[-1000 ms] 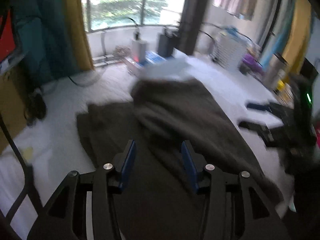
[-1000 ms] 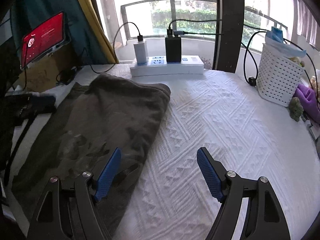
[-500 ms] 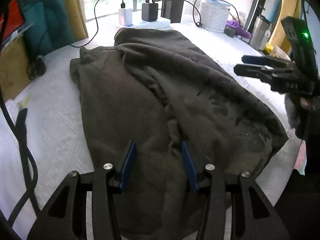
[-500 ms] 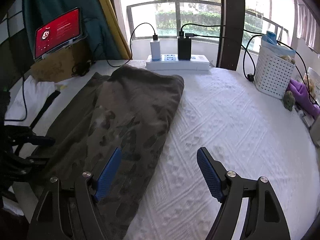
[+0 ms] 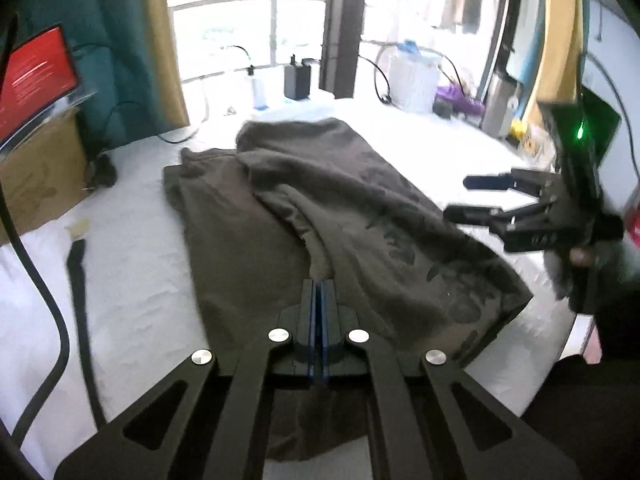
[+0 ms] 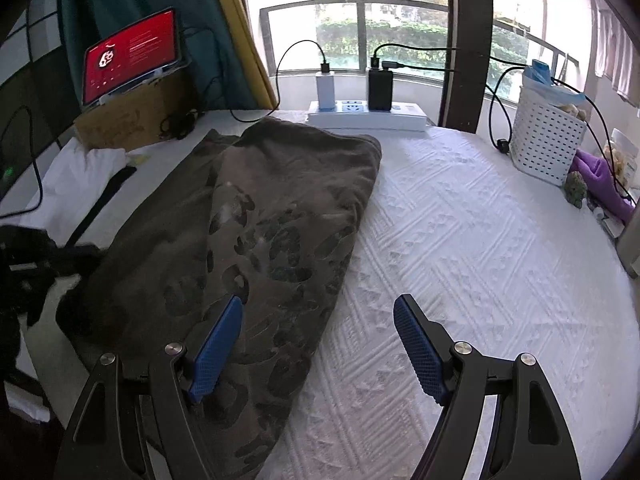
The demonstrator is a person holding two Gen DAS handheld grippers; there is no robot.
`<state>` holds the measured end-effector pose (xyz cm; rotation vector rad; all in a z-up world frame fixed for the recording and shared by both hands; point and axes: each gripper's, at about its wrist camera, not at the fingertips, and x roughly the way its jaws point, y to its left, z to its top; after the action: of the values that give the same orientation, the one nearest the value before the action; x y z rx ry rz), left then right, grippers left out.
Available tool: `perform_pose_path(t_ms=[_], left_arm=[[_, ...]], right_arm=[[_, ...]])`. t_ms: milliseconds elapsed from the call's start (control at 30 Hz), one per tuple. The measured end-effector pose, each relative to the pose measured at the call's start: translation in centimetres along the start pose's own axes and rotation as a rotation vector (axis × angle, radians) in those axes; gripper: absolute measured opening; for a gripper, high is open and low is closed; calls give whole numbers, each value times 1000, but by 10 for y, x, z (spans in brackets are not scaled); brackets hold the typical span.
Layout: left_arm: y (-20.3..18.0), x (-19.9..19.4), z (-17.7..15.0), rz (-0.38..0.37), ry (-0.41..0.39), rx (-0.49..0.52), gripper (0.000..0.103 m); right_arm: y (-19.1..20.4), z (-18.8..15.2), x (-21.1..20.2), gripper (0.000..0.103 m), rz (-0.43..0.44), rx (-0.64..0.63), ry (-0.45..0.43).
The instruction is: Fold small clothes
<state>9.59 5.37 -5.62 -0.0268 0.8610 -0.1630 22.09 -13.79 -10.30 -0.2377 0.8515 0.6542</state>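
The garment [image 6: 256, 240] is a dark olive-brown piece of soft cloth lying on the white textured tabletop [image 6: 480, 260], stretched lengthwise away from both cameras toward the white power strip [image 6: 368, 118] at the window side. It is folded once along its length: the right half lies doubled over the left, so that a darker blotched print shows on the upper layer, while the lower layer beside it is plain. The folded edge nearest the power strip is rounded and thick; the edge nearest the cameras is ragged and uneven, with one corner reaching the tabletop's rim in the left wrist view. A curved seam or opening runs down the middle of the garment [image 5: 320, 216] in that view. The left gripper [image 5: 319, 292] has its jaws clenched, blue pads pressed flat together, right at that central seam; whether cloth is pinched between them cannot be told. The right gripper [image 6: 318, 344] has its jaws released and wide apart, the left finger over the garment's near right edge, the right finger over bare tabletop. A white perforated basket [image 6: 548, 140] stands to the right of the power strip, and a red-lit tablet [image 6: 130, 56] leans on a cardboard box to its left.
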Motion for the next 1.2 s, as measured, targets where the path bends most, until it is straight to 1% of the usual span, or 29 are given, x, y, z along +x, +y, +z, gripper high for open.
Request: perform_pose_path(t_ms=[133, 233, 333, 400, 533, 600, 700, 767, 800, 833, 900, 933, 1000, 1033, 1200], left_arm=[[10, -10, -10, 34, 4, -40, 0], [19, -8, -23, 72, 35, -78, 0], [22, -6, -35, 93, 59, -94, 0], [22, -7, -42, 92, 73, -96, 0], [16, -11, -47, 76, 92, -89, 1], [16, -14, -46, 64, 87, -108, 1], [18, -21, -42, 26, 67, -142, 3], [16, -24, -43, 11, 61, -145, 17], [14, -23, -44, 5, 60, -145, 37], [12, -22, -45, -1, 64, -144, 46], [7, -15, -49, 5, 89, -122, 46], [6, -11, -50, 17, 104, -112, 46], [4, 2, -57, 59, 160, -91, 46], [4, 4, -60, 66, 171, -93, 46], [-1, 3, -69, 96, 168, -42, 46]], right_arm=[[4, -5, 3, 80, 6, -12, 16], [8, -12, 9, 80, 7, -19, 41], [13, -23, 17, 80, -5, -39, 76], [14, -31, 21, 80, -5, -40, 96], [13, -39, 16, 80, -8, -36, 90], [12, -40, 12, 80, -11, -29, 86], [15, -43, -1, 80, 0, -33, 61], [19, -44, -7, 80, 8, -45, 49], [22, -45, -9, 80, 14, -50, 46], [25, -47, -11, 80, 19, -60, 47], [30, -52, -9, 80, 16, -77, 62], [32, -56, -6, 80, 14, -83, 74], [32, -62, -3, 80, 13, -81, 87], [31, -65, -4, 80, 16, -74, 84], [28, -71, -10, 80, 11, -71, 73]])
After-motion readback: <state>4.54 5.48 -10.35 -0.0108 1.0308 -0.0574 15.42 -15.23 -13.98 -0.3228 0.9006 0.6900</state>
